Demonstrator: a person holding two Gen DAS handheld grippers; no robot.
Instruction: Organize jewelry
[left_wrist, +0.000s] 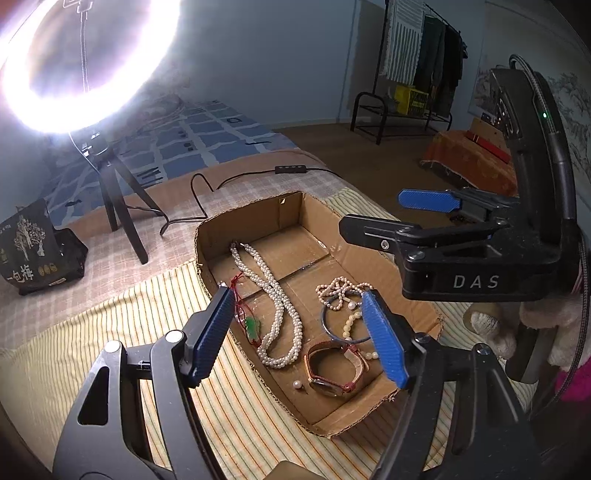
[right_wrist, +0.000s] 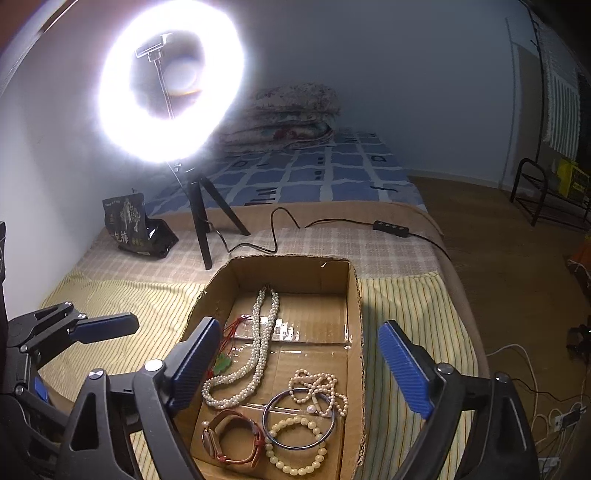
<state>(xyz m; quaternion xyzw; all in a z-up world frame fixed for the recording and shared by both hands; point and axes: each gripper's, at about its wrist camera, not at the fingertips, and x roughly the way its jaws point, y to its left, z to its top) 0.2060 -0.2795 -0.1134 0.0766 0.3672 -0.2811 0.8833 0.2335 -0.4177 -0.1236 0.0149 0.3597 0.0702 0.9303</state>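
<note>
An open cardboard box (left_wrist: 373, 254) (right_wrist: 356, 306) lies on the bed and holds the jewelry. In it are a long white pearl necklace (left_wrist: 280, 314) (right_wrist: 258, 350), a red cord with a green pendant (left_wrist: 252, 326) (right_wrist: 223, 363), a brown strap watch (left_wrist: 332, 373) (right_wrist: 229, 439), a blue bangle (right_wrist: 299, 421), a pinkish pearl strand (left_wrist: 338, 291) (right_wrist: 319, 387), a cream bead bracelet (right_wrist: 295, 446) and a loose pearl (left_wrist: 297, 385). My left gripper (left_wrist: 299, 336) is open and empty above the box. My right gripper (right_wrist: 299, 369) is open and empty above the box; it also shows in the left wrist view (left_wrist: 373, 214).
A lit ring light on a black tripod (left_wrist: 122, 206) (right_wrist: 207, 221) stands behind the box, its cable and switch (right_wrist: 391, 226) trailing across the bed. A black bag (left_wrist: 33, 251) (right_wrist: 136, 229) sits far left. Folded quilts (right_wrist: 291, 114) lie at the bed's head. A clothes rack (left_wrist: 417, 66) stands across the floor.
</note>
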